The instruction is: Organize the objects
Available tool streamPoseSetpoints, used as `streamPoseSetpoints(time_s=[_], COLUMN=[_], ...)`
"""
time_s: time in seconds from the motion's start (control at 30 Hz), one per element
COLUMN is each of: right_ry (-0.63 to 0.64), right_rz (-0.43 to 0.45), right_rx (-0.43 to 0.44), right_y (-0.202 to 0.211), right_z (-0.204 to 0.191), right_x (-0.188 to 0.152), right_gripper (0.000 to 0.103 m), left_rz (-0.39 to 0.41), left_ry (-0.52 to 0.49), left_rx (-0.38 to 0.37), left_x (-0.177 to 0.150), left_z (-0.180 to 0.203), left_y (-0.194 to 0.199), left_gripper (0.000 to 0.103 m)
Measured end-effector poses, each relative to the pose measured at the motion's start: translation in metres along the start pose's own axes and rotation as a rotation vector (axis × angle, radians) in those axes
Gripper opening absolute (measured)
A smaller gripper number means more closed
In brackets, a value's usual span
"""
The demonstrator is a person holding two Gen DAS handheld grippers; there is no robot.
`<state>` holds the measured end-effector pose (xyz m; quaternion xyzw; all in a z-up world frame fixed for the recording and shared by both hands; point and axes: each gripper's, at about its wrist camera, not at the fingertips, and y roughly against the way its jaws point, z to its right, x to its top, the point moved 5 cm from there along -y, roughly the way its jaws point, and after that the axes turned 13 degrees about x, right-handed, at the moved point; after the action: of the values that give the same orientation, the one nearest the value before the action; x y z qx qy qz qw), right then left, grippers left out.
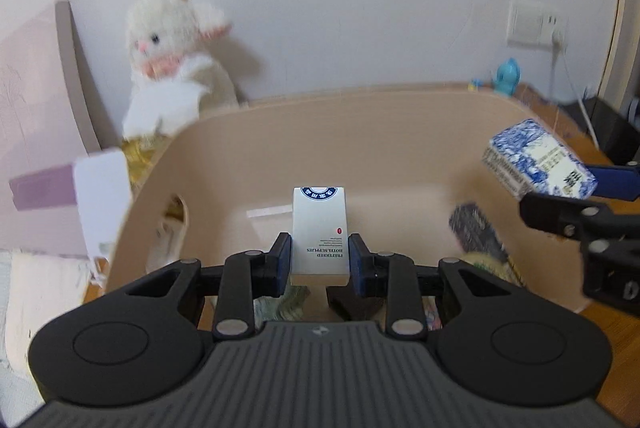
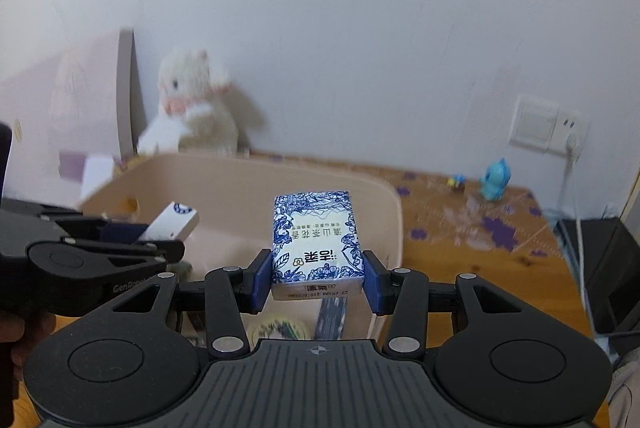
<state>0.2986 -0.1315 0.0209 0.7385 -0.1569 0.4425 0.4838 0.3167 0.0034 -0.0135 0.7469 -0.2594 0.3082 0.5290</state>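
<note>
My left gripper is shut on a small white box with a blue round logo and holds it above the inside of a beige plastic bin. My right gripper is shut on a blue-and-white floral tissue pack and holds it over the bin's right side. The tissue pack also shows in the left wrist view, and the white box in the right wrist view. Several small items lie on the bin floor, partly hidden.
A white plush toy leans on the wall behind the bin. Pink and white boxes stand at the left. A blue figurine stands on the wooden table near a wall socket with a cable.
</note>
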Motion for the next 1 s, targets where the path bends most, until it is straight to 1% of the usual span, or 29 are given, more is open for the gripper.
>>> streamPoseSetpoints(time_s=[0.07,0.17,0.23,0.27,0.3,0.33,0.37,0.4,0.43,0.5,0.53,0.6,0.67,0.77,0.9,1.0], right_ry=[-0.016,-0.004,-0.011,-0.013,-0.013,-0.011,-0.007,-0.005,-0.004,-0.006,-0.011,-0.023,-0.030,-0.019,0.006,-0.013], right_rz=[-0.046,-0.065,-0.079,-0.085,-0.082,-0.078,-0.071,-0.062,-0.053,-0.039,-0.034,-0.019,0.001,0.010,-0.019,-0.041], right_rx=[0.011,-0.008,0.003,0.009,0.011,0.006,0.003,0.003,0.001,-0.005,-0.007,-0.008,-0.007,-0.008,-0.012,-0.002], right_y=[-0.011,-0.017,-0.017,-0.017,-0.016,-0.014,-0.011,-0.008,-0.004,0.004,0.008,0.017,0.026,0.039,0.049,0.058], right_z=[0.001,0.000,-0.001,-0.002,-0.004,-0.005,-0.007,-0.008,-0.009,-0.011,-0.011,-0.012,-0.015,-0.023,-0.035,-0.040], right_x=[-0.005,-0.005,-0.004,-0.004,-0.003,-0.003,-0.002,0.000,0.001,0.003,0.005,0.007,0.009,0.009,0.002,-0.007], right_gripper=[0.043,0.044,0.052,0.054,0.055,0.056,0.060,0.065,0.066,0.076,0.079,0.093,0.103,0.103,0.103,0.103], left_rz=[-0.034,-0.061,-0.064,-0.065,-0.068,-0.069,-0.060,-0.041,-0.031,-0.023,-0.020,-0.013,-0.007,0.006,0.011,0.009], left_ry=[-0.005,-0.041,-0.043,-0.039,-0.034,-0.027,-0.021,-0.018,-0.020,-0.022,-0.017,-0.004,0.003,0.010,0.000,-0.002], left_rx=[0.001,-0.001,0.000,-0.002,-0.005,-0.004,-0.002,0.001,0.008,0.016,0.015,0.014,0.013,0.020,0.032,0.024], left_x=[-0.004,-0.008,-0.009,-0.009,-0.007,-0.007,-0.006,-0.005,-0.004,-0.002,-0.002,-0.002,-0.003,-0.005,-0.012,-0.021], left_z=[0.002,0.006,0.007,0.006,0.006,0.004,0.004,0.003,0.001,-0.002,-0.005,-0.011,-0.016,-0.023,-0.029,-0.033], left_y=[-0.006,-0.009,-0.008,-0.006,-0.004,-0.001,0.003,0.008,0.012,0.019,0.022,0.031,0.039,0.052,0.070,0.085], left_gripper=[0.033,0.033,0.033,0.035,0.039,0.053,0.065,0.067,0.068,0.069,0.070,0.071,0.073,0.079,0.079,0.079])
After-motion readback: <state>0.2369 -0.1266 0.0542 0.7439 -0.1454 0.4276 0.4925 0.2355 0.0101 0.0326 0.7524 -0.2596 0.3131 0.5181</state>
